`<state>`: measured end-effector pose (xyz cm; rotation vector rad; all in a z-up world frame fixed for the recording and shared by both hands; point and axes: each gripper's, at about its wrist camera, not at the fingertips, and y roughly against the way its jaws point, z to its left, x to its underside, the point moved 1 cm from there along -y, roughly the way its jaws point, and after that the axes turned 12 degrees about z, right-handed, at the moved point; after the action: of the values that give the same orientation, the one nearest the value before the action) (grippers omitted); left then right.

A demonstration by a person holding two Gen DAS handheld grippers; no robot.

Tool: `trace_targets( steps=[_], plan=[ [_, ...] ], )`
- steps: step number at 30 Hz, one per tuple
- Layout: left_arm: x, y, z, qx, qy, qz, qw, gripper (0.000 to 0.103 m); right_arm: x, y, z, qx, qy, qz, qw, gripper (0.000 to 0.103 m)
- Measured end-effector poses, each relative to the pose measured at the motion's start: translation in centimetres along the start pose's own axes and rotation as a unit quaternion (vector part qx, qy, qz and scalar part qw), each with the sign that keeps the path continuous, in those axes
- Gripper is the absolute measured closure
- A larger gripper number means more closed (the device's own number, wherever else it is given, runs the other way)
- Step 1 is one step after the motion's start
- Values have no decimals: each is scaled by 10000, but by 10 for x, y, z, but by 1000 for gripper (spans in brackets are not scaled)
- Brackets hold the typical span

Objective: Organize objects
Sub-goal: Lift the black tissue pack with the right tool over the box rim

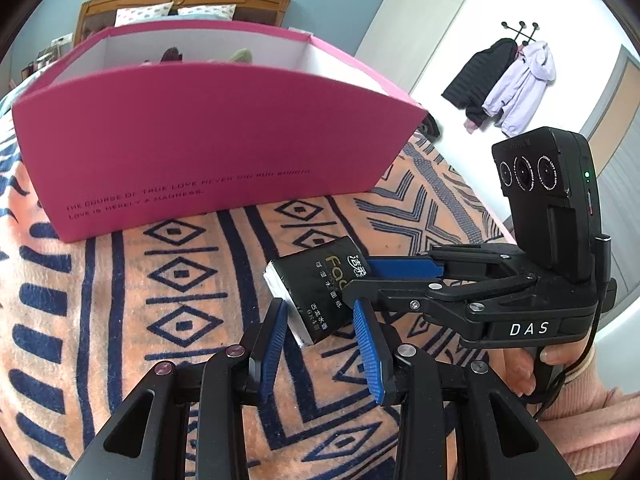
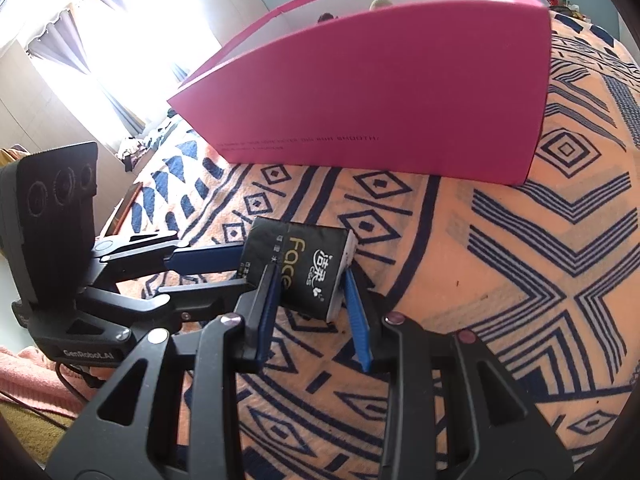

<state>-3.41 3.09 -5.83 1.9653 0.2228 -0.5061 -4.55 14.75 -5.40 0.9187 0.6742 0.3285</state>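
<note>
A black tissue pack (image 1: pixel 320 280) (image 2: pixel 308 264) with gold and white print sits low over the patterned blanket (image 1: pixel 168 320). Both grippers have it. My left gripper (image 1: pixel 320 306) has its blue pads against the pack's near end. In the right wrist view the left gripper (image 2: pixel 248 268) reaches in from the left. My right gripper (image 2: pixel 310 272) clamps the pack across its width, and in the left wrist view the right gripper (image 1: pixel 360 280) comes in from the right. Behind the pack stands an open pink box (image 1: pixel 200 152) (image 2: pixel 380 112) with items peeking over its rim.
A hand (image 1: pixel 520 372) in a pink sleeve holds the right gripper's handle. Coats (image 1: pixel 508 80) hang on wall hooks at the far right. A wooden headboard (image 1: pixel 184 4) with pillows lies beyond the box. Bright curtained windows (image 2: pixel 100 40) are on the left.
</note>
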Motion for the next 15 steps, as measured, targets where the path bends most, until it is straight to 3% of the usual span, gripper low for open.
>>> trace_targets(
  steps=[15],
  plan=[
    [-10, 20, -16, -75, -282, -216, 9993, 68, 3, 32, 7, 99, 100, -413, 9990, 67]
  ],
)
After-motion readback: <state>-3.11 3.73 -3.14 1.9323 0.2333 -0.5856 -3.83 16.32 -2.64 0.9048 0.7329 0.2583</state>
